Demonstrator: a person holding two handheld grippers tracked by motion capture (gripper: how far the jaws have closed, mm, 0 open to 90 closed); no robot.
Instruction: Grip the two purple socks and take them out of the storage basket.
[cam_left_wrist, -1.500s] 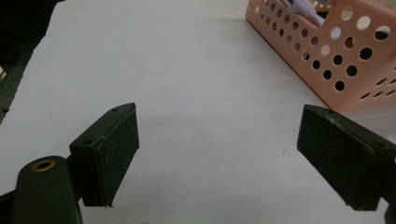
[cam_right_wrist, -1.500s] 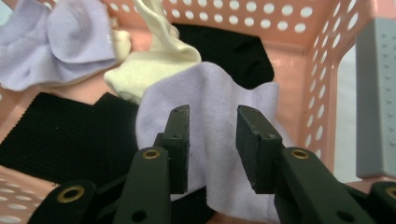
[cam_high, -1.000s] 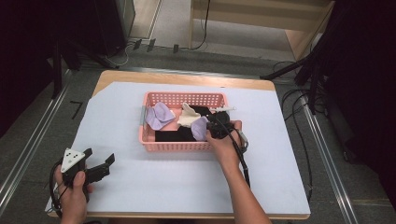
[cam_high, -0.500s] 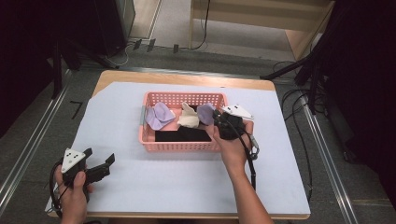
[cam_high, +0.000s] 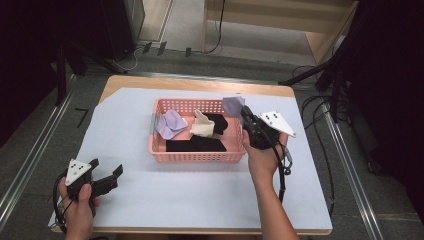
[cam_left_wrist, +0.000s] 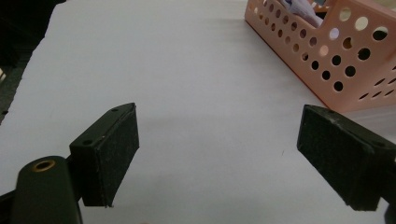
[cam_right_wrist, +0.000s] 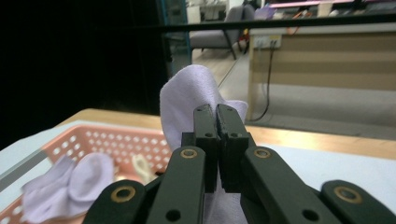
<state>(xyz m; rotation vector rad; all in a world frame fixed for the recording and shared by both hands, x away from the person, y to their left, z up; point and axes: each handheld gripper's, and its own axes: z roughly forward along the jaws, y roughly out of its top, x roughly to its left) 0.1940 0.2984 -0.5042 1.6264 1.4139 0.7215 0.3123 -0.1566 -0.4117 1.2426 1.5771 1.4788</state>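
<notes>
A small lavender sock of soft knitted fabric (cam_high: 232, 106) hangs pinched in the right gripper (cam_high: 246, 116), lifted above the basket's 2 o'clock corner. In the right gripper view the two flat black jaws are pressed together on a fold of the lavender sock (cam_right_wrist: 189, 95), whose rounded, fuzzy top rises above the right gripper (cam_right_wrist: 217, 116) and whose lower part drapes down between the jaw arms. The person's right hand (cam_high: 260, 155) grips that tool from 6 o'clock, the grey three-cornered plate sitting at its 3 o'clock side.

Below lies the pink rectangular plastic basket (cam_high: 197, 156), its walls perforated with round holes; the left gripper view shows the basket wall (cam_left_wrist: 336, 56) at 1 o'clock. Inside, a second crumpled lavender sock (cam_high: 171, 124) lies toward 9 o'clock, a cream-coloured bunched sock (cam_high: 202, 126) sits near the middle, and flat black fabric pieces (cam_high: 196, 145) spread along the 6 o'clock side and behind the cream sock.

The basket rests on a smooth white sheet (cam_high: 150, 190) covering a light wooden table (cam_high: 190, 84).

At 7 o'clock of the basket and well apart from it, the left gripper (cam_high: 111, 176) rests in the person's left hand (cam_high: 79, 205). Its jaws are spread wide, the rough black pads (cam_left_wrist: 116, 149) holding nothing above the bare white sheet (cam_left_wrist: 187, 70).
</notes>
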